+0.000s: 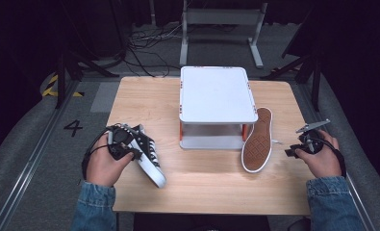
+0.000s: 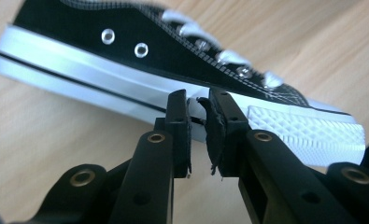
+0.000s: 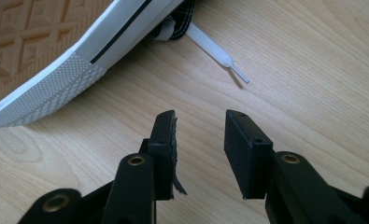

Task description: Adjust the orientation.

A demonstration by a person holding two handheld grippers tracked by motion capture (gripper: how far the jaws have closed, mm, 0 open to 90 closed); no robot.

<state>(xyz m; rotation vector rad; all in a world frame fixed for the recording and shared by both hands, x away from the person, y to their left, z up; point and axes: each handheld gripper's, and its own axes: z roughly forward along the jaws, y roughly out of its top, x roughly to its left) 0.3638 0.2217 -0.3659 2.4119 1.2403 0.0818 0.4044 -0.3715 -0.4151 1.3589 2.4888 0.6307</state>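
Nearest the person, the left hand-held gripper (image 1: 122, 144) is sitting at the left side of the counter (image 1: 211, 187), right against a black canvas sneaker (image 1: 146, 153) with a white rubber sole. In the left gripper view its jaws are nearly together, with a slim gap between the pads and the sneaker's white sidewall (image 2: 126, 79) just beyond the tips. Whether they are actually pinching the rubber edge I cannot tell (the worn pad is hiding the contact).

My read is that the step in hand is taking hold of this shoe. To do it well, the jaws should be straddling the sole's rim squarely, near the toe cap (image 2: 308, 133), so the sneaker is not swinging when lifted.

Over on the right, the right hand-held gripper (image 1: 303, 144) is hovering with its jaws spread apart, holding nothing, above bare wood. Just ahead of it a white lace tip (image 3: 219, 55) is trailing from the second sneaker (image 1: 258, 139), which is lying with its tan sole showing, leaning against a white two-tier rack (image 1: 217, 94).

That rack is standing mid-counter, its top shelf bare (likely where the shoes are going, though that is a guess). Beyond it, cables are lying on the floor.
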